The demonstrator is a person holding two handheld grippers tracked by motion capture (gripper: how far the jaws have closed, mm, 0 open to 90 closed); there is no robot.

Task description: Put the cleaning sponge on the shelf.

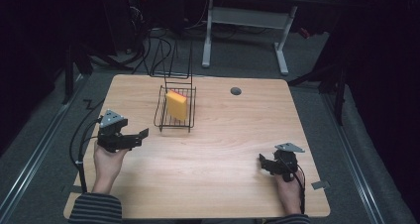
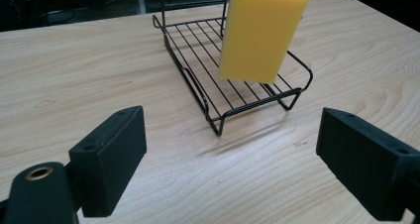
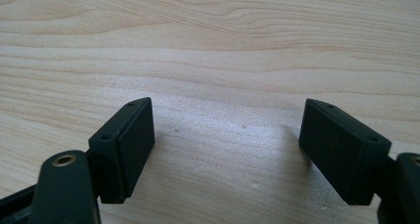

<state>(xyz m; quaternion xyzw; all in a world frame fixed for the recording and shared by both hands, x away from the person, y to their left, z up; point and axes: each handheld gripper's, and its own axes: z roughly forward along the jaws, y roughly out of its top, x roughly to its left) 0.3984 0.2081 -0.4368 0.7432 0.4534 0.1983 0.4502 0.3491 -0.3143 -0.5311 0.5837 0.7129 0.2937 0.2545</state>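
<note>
A yellow sponge block [image 1: 177, 105] stands on edge inside a black wire rack [image 1: 161, 117] at the middle back of the wooden table [image 1: 223, 144]. In the left gripper view the sponge [image 2: 260, 30] leans over the rack's grid floor [image 2: 198, 45], a short way ahead of my left gripper [image 2: 230, 154]. That gripper [image 1: 139, 137] is held at the table's left side, pointing right toward the rack, open with nothing between its jaws. My right gripper [image 1: 263, 163] rests near the front right, open over bare wood [image 3: 228, 149].
A grey round grommet [image 1: 236, 90] sits in the table top at the back right of the rack. Cables trail off the left table edge [image 1: 79, 140]. A white desk frame [image 1: 245, 30] stands on the floor beyond the table.
</note>
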